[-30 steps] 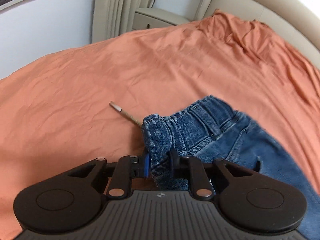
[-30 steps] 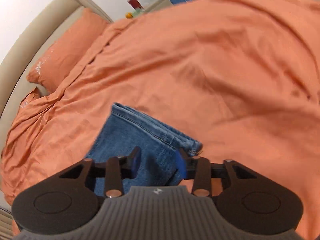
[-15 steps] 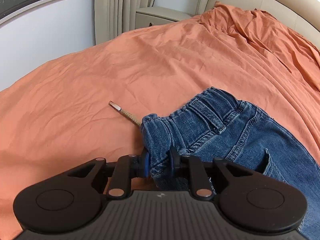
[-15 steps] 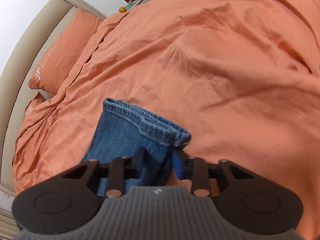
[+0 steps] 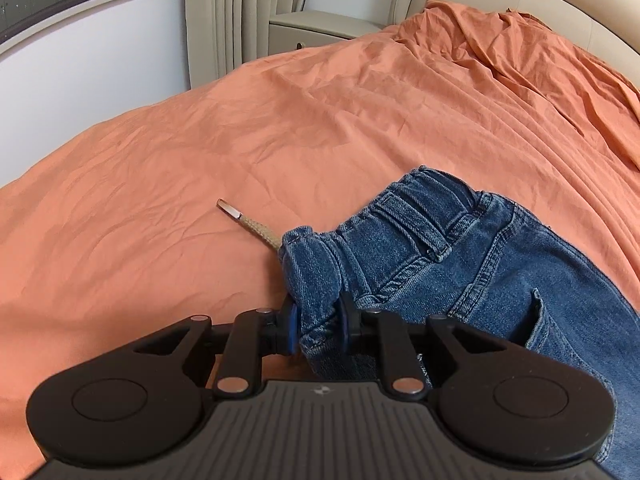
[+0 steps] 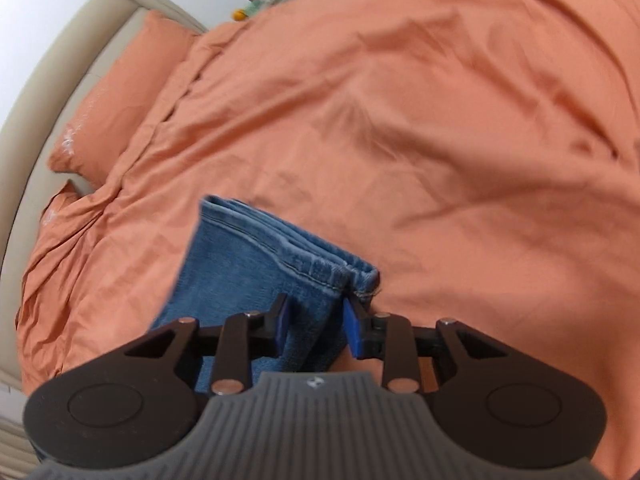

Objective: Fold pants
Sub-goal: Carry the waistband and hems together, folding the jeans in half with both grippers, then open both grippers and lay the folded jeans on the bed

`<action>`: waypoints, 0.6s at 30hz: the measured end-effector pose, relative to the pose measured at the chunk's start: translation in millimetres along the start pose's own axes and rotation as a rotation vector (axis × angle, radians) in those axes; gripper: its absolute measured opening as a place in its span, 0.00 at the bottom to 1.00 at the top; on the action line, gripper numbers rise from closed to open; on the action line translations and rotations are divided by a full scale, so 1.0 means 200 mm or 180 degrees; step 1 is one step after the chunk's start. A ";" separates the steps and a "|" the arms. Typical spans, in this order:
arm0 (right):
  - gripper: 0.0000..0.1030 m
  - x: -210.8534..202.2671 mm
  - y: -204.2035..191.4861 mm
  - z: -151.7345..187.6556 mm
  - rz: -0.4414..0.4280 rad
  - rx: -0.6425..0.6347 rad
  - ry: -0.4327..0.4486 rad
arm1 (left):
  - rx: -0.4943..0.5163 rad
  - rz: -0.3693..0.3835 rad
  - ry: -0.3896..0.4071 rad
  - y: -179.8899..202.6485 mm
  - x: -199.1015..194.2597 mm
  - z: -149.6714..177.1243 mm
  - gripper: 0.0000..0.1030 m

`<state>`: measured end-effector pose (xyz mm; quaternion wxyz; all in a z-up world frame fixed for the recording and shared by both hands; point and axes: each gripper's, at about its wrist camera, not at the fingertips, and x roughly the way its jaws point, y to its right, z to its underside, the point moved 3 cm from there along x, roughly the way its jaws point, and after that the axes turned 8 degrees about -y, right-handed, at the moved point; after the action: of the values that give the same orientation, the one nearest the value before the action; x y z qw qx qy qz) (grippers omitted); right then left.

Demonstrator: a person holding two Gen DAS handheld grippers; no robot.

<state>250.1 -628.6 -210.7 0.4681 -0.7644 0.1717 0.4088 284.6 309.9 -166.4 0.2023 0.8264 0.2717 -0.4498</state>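
Note:
Blue denim pants (image 5: 460, 264) lie on an orange bed cover (image 5: 200, 152). In the left wrist view their elastic waistband points away from me, and a beige drawstring (image 5: 248, 220) with a metal tip trails off to the left. My left gripper (image 5: 316, 320) is shut on the near corner of the waistband. In the right wrist view the pant leg (image 6: 248, 256) ends in a stitched hem. My right gripper (image 6: 316, 312) holds the leg just behind that hem. Its jaws are opening slightly, with denim filling the gap between the pads.
An orange pillow (image 6: 120, 96) leans on the beige padded headboard (image 6: 60, 64) at the far left. A beige nightstand (image 5: 316, 28) and curtains (image 5: 228, 16) stand beyond the bed. The cover is rumpled (image 5: 520, 48) near the headboard.
The right jaws have closed in around the pant leg, which is now bunched between them near the hem. The left gripper keeps its hold on the waistband, and more of the pants shows.

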 end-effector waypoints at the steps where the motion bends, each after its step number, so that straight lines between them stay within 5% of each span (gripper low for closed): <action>1: 0.18 0.01 0.00 0.00 0.0011 0.0037 0.0011 | 0.0006 0.0000 -0.0005 0.00 0.00 0.00 0.21; 2: 0.03 0.00 -0.02 -0.01 0.0000 0.0022 0.0055 | 0.0024 -0.0006 -0.0009 0.00 0.00 0.00 0.21; 3: 0.00 -0.02 -0.04 -0.03 -0.0077 -0.0028 0.0087 | 0.0054 -0.0020 -0.0008 0.01 0.00 0.00 0.21; 7: 0.00 -0.27 -0.29 -0.05 -0.0387 -0.0702 0.0539 | 0.0198 -0.0091 0.0013 0.03 0.01 0.01 0.21; 9: 0.00 -0.34 -0.36 -0.05 -0.0262 -0.1124 0.0736 | 0.0200 -0.0087 0.0003 0.03 0.02 0.01 0.21; 18: 0.00 -0.05 -0.05 -0.02 0.0201 -0.0781 0.0328 | 0.0350 -0.0100 -0.0008 0.05 0.02 0.00 0.25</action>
<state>252.8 -627.6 -196.8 0.3485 -0.8301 0.1683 0.4014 292.3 303.6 -168.4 0.1499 0.8313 0.2593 -0.4682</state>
